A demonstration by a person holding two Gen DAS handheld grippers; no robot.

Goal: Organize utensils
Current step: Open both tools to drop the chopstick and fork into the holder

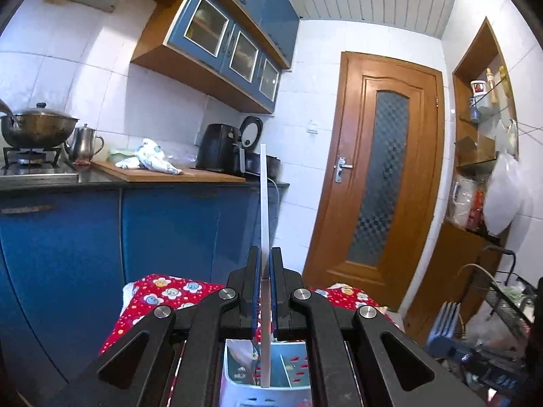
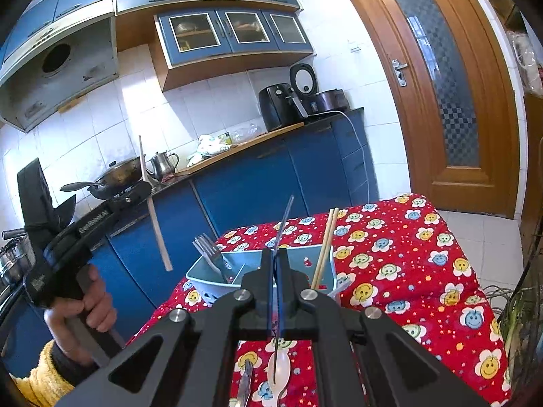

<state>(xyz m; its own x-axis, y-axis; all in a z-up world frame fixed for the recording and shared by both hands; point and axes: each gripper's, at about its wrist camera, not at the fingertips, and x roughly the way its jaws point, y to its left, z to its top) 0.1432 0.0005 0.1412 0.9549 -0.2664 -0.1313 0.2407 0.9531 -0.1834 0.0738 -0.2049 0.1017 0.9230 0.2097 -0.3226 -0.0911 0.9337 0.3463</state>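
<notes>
left gripper (image 1: 265, 264) pinches chopstick (image 1: 264, 203), axis upright | caddy (image 2: 217, 264) lies just below it | right gripper (image 2: 275, 264) pinches thin utensil (image 2: 283, 227), nearer caddy

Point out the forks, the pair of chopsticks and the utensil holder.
forks (image 2: 207, 249): right wrist view, on the tines.
pair of chopsticks (image 2: 325, 244): right wrist view, mid-shaft.
utensil holder (image 2: 198, 271): right wrist view, on its left wall.

Table under red flowered cloth (image 2: 407, 254). On cloth: blue caddy (image 2: 203, 271) near far edge; white spoon (image 2: 279, 369) and knife (image 2: 245, 383) before caddy.
</notes>
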